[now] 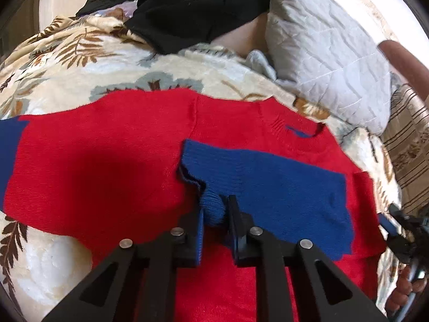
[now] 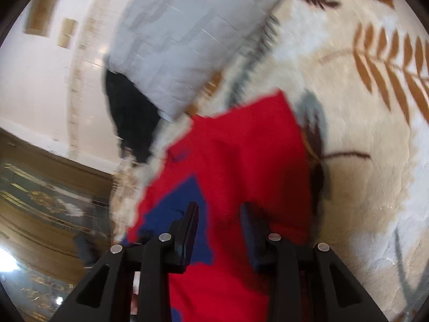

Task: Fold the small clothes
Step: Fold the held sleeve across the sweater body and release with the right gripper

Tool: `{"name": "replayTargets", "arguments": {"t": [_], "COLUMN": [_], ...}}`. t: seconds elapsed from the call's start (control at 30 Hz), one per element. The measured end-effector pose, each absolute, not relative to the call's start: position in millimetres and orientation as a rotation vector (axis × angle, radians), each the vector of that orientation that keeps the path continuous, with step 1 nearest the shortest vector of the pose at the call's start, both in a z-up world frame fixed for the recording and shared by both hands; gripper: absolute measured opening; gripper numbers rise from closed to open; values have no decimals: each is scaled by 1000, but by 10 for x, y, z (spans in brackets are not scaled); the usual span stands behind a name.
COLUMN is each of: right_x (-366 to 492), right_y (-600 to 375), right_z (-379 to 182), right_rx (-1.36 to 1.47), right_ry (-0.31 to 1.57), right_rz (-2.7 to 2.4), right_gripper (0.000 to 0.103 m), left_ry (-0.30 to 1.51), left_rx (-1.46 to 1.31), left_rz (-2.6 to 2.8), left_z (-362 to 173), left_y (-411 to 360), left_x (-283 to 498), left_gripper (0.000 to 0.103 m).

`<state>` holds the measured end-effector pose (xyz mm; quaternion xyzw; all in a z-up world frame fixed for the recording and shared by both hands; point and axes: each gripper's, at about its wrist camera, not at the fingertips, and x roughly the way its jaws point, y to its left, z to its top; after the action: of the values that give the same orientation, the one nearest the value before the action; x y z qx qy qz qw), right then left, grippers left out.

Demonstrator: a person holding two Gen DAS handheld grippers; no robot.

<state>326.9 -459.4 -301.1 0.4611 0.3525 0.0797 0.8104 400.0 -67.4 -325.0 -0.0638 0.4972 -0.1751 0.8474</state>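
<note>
Soft red-and-blue sweater (image 1: 107, 161) spread flat on the leaf-print blanket (image 1: 67, 61) of a bed.

It looks light, limp and stretchy, best held at hems and cuffs. The left hand-held gripper (image 1: 215, 214) pinches a bunched blue cuff (image 1: 213, 209); the right hand-held gripper (image 2: 219, 222), jaws part-spread, straddles red knit, grip uncertain. Count: one sweater, one grey pillow (image 1: 321, 53), one black garment (image 1: 193, 8), two grippers.

Red sweater on the bed, one sleeve folded in.

I see the red knit sweater (image 1: 107, 155) lying flat on the floral blanket (image 1: 67, 61), its blue cuff (image 1: 268, 182) folded across its body, the second blue cuff (image 1: 9, 139) at the sweater's far left end.
</note>
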Motion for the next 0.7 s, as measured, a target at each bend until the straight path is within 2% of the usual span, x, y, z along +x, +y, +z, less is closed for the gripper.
{"name": "replayTargets", "arguments": {"t": [0.1, 0.17, 0.3, 0.37, 0.4, 0.47, 0.5, 0.53, 0.57, 0.6, 0.7], "right_x": [3299, 3367, 3310, 3283, 3280, 3287, 3285, 3286, 3288, 3282, 3258], "right_y": [-4542, -4467, -4460, -4458, -4431, -4369, -4350, -4330, -4304, -4278, -4184], "right_z": [-3049, -3193, -3027, -2949, -2916, -2888, -2884, -2876, -2867, -2855, -2784], "right_rx": [956, 966, 967, 951, 932, 900, 898, 901, 897, 889, 847], "right_ry": [791, 874, 815, 785, 788, 804, 808, 813, 823, 825, 799], "right_rz": [158, 166, 166, 183, 182, 176, 185, 196, 202, 206, 233], "right_gripper": [37, 36, 37, 37, 38, 39, 40, 44, 65, 71, 71], "left_ry": [1047, 1042, 981, 937, 918, 891, 882, 868, 865, 876, 915], "left_rx": [-144, -174, -219, -190, -182, -197, -215, -253, -292, -338, -501], "left_rz": [-387, -410, -407, -379, -348, -232, -195, -147, -105, -59, 72], "left_z": [-3256, -3251, -3048, -2851, -2776, -2657, -2643, -2634, -2644, -2674, -2870], "left_y": [-662, -632, -525, -417, -325, 9, 150, 379, 600, 851, 1537], "left_x": [3983, 3970, 3928, 3858, 3834, 3806, 3798, 3782, 3782, 3792, 3823], "left_gripper": [17, 10, 10, 18, 26, 78, 84, 85, 85, 85, 85]}}
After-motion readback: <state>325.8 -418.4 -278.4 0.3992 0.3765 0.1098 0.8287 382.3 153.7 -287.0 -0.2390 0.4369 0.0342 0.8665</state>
